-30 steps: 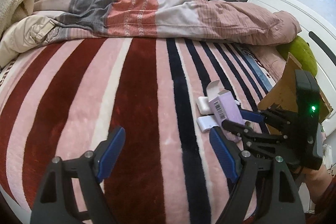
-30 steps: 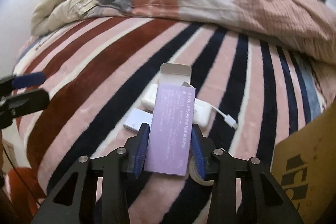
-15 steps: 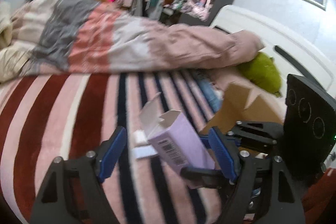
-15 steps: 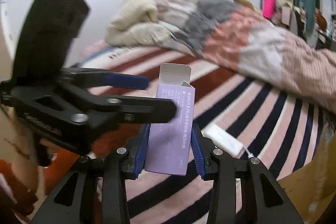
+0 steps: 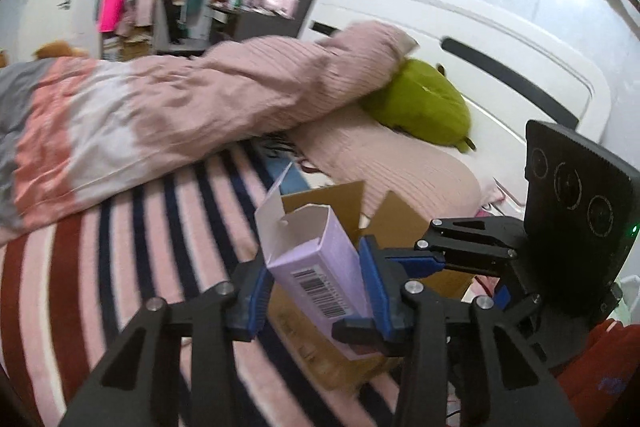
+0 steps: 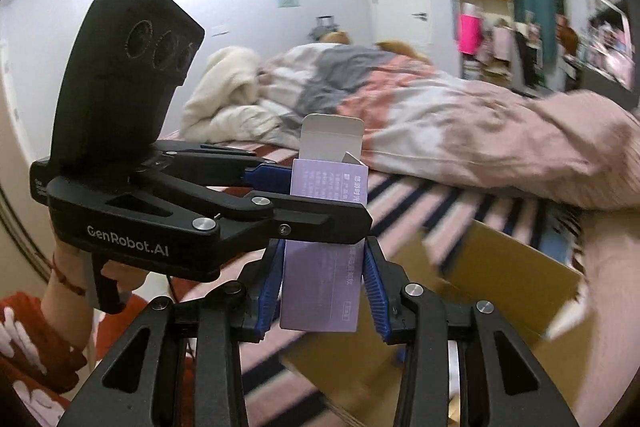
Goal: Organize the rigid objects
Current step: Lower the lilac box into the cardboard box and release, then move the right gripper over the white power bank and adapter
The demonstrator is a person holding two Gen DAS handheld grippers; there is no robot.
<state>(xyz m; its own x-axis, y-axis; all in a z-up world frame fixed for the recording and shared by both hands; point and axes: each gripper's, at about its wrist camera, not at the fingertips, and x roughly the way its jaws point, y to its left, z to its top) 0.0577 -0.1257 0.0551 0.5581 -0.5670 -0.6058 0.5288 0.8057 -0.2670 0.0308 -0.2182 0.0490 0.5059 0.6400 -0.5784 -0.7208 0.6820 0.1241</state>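
A lilac carton with an open top flap point(image 5: 320, 267) point(image 6: 324, 283) is held in the air above the striped bed. My left gripper point(image 5: 316, 287) is shut on its upper part, blue pads on both sides. My right gripper point(image 6: 324, 291) is shut on its lower part; in the left wrist view it point(image 5: 404, 263) reaches in from the right. In the right wrist view the left gripper point(image 6: 288, 199) crosses in front of the carton. An open cardboard box point(image 5: 404, 219) point(image 6: 500, 279) stands on the bed just behind and below the carton.
A rumpled pink and grey duvet point(image 5: 160, 107) lies across the far side of the bed. A green plush toy point(image 5: 424, 107) rests by the white headboard point(image 5: 500, 59). The striped blanket point(image 5: 80, 267) spreads to the left. Shelves and a door stand at the back.
Both grippers have risen and swung toward the cardboard box with the carton. My left gripper, open before, has closed on the carton that the right gripper holds.
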